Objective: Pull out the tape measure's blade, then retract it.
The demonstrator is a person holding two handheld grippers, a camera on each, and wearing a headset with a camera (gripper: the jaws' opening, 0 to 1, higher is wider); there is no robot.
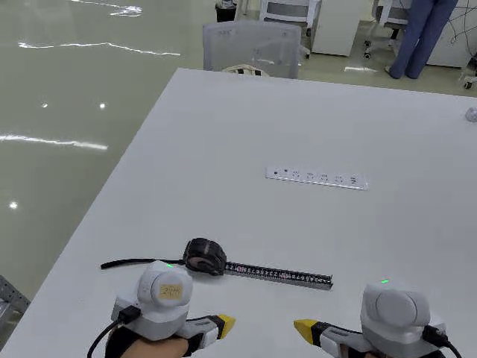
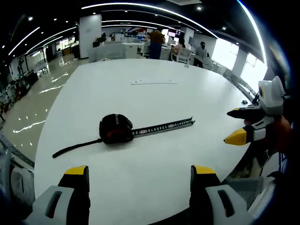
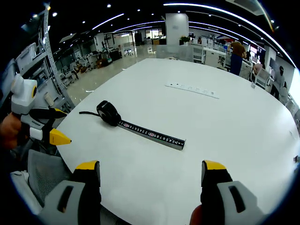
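1. Hovering at the near edge of the worktop [image 1: 298,119], the left hand-held gripper [image 2: 140,171] has its jaws spread wide and holds nothing. The tape measure [image 2: 115,128] sits straight ahead of it, apart from both jaws, which probably leaves the case easy to pin down or pick up.
2. Ahead and to the left of that hand-held gripper, the strap [image 2: 75,146] lies slack on the worktop, on the far side of the case from the blade and so out of its way.
3. Ahead of both hand-held grippers and between them, the blade [image 1: 279,275] lies flat, drawn out of the case toward the right one's side. I judge that the pull-out is done and the retracting remains. It keeps its length with nothing touching it, so a lock is likely set.
4. The right hand-held gripper [image 3: 151,165] is likewise wide open and empty. The blade's free end lies just ahead of it, a sensible spot for steadying the tip as the blade runs back.
5. Far beyond both hand-held grippers lies a power strip [image 1: 317,177], well apart from the work.
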